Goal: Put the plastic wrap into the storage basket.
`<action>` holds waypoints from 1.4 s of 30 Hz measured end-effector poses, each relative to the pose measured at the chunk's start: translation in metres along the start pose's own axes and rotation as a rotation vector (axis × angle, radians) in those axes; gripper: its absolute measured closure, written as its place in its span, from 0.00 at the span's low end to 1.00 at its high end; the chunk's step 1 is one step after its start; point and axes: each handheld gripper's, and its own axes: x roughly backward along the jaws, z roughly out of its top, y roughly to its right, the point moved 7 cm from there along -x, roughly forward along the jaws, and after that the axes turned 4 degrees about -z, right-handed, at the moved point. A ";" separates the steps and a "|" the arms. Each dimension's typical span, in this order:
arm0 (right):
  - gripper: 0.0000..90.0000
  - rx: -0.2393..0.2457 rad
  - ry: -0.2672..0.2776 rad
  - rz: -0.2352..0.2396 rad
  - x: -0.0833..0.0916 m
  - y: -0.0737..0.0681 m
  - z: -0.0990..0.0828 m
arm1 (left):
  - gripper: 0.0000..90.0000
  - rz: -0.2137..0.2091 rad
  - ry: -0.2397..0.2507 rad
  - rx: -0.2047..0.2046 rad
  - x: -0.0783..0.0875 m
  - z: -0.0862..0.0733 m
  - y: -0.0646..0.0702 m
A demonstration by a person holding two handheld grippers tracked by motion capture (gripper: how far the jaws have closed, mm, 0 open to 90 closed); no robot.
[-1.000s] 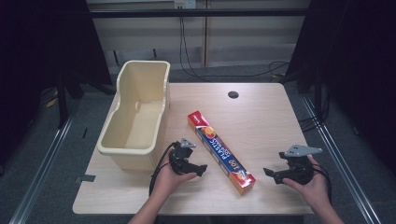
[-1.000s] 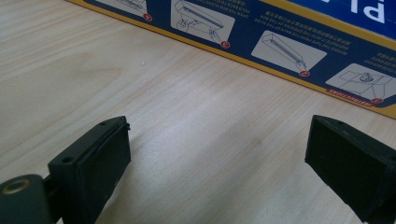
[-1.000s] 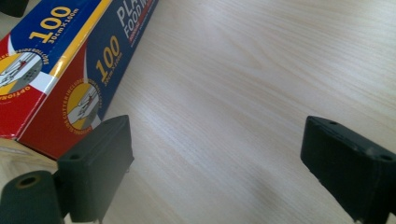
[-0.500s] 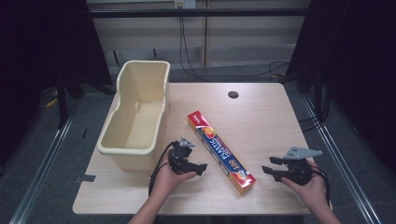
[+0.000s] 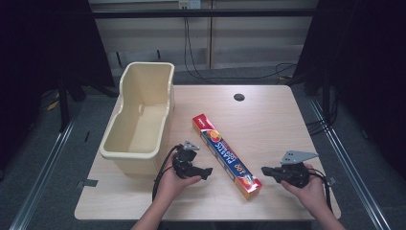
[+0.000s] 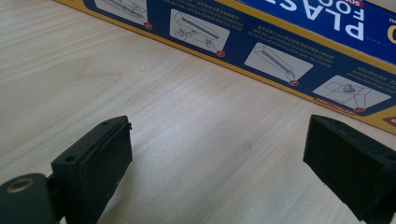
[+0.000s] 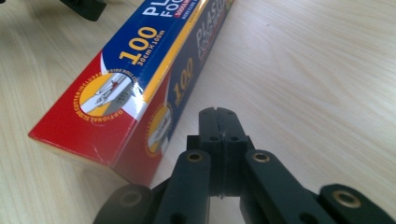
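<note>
High view – right gripper [image 5: 266,170] level, fingers together

Light wooden table [image 5: 268,120] with a dark round hole [image 5: 239,97], grey floor [image 5: 52,158] around it, black curtains [image 5: 43,43] beside it, pale wall panels [image 5: 249,43] and cables [image 5: 191,57] behind it

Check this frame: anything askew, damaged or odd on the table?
Nothing damaged or spilled. The plastic wrap box lies diagonally on the table, askew to its edges, between the open left gripper and the shut, empty right gripper. The cream bin stands upright and empty.
</note>
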 end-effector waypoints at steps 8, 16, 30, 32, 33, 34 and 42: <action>1.00 0.010 -0.001 0.034 -0.010 -0.017 0.004 | 0.08 0.001 -0.008 0.020 0.001 0.000 -0.001; 1.00 0.005 0.008 0.054 -0.013 -0.026 0.004 | 0.07 -0.016 -0.014 0.040 0.002 0.005 0.005; 1.00 0.017 0.023 0.113 -0.017 -0.045 0.005 | 0.06 -0.031 -0.022 0.119 -0.004 0.027 0.014; 1.00 0.022 0.023 0.117 -0.018 -0.047 0.005 | 0.05 -0.019 -0.016 0.132 -0.004 0.031 0.014; 0.99 0.022 0.022 0.118 -0.018 -0.048 0.005 | 0.04 -0.009 -0.015 0.138 -0.004 0.033 0.014; 0.97 0.021 0.023 0.117 -0.019 -0.047 0.006 | 0.04 0.002 -0.031 0.129 -0.004 0.034 0.014; 0.58 -0.038 0.027 -0.006 -0.015 -0.027 0.006 | 0.01 0.025 -0.060 0.156 -0.014 0.045 0.016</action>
